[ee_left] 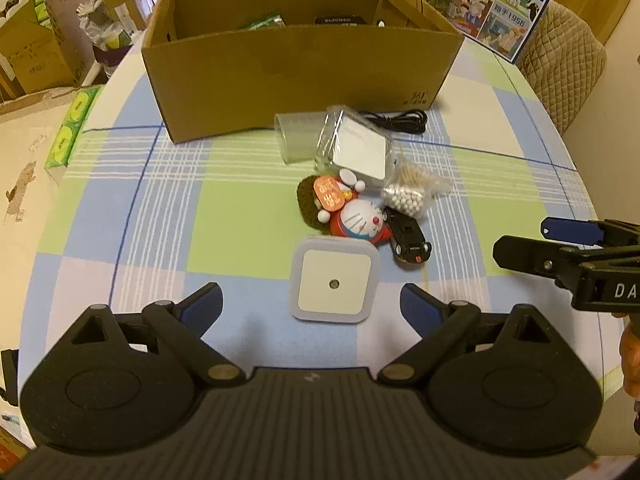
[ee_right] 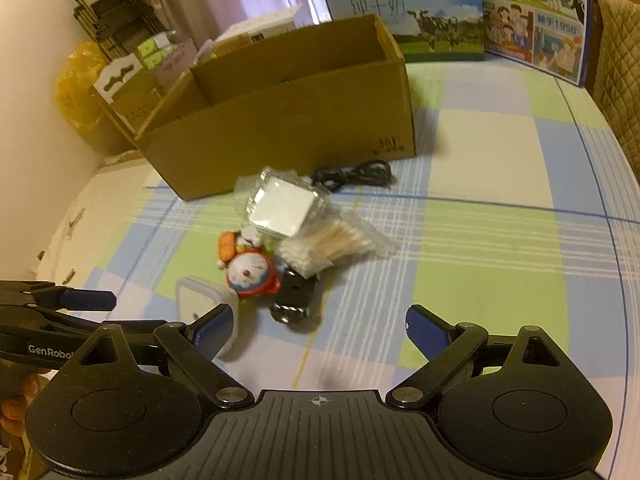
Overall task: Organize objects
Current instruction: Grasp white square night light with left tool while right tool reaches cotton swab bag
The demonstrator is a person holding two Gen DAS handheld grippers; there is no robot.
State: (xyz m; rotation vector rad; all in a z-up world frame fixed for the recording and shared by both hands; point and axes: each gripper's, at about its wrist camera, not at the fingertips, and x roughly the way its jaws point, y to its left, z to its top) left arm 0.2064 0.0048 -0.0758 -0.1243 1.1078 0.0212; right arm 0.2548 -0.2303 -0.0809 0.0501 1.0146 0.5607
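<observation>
A pile of small objects lies on the checked tablecloth in front of an open cardboard box [ee_left: 300, 76] [ee_right: 280, 136]. Nearest is a white square night light [ee_left: 335, 284] [ee_right: 200, 300], just ahead of my open left gripper [ee_left: 312, 300] and between its fingertips' lines. Behind it are a Doraemon toy [ee_left: 360, 222] [ee_right: 248, 272], a black toy car [ee_left: 410, 240] [ee_right: 292, 296], a bag of cotton swabs [ee_left: 416, 184] [ee_right: 332, 246] and a clear case with a white square [ee_left: 360, 144] [ee_right: 280, 204]. My right gripper [ee_right: 320, 326] hangs open and empty, the car just beyond it.
A black cable [ee_left: 400, 120] [ee_right: 352, 176] and a translucent cup [ee_left: 296, 136] lie by the box front. Milk cartons [ee_right: 404, 16] stand behind, a padded chair [ee_left: 560, 60] at the right. Green tissue packs [ee_left: 72, 120] sit off the table's left edge.
</observation>
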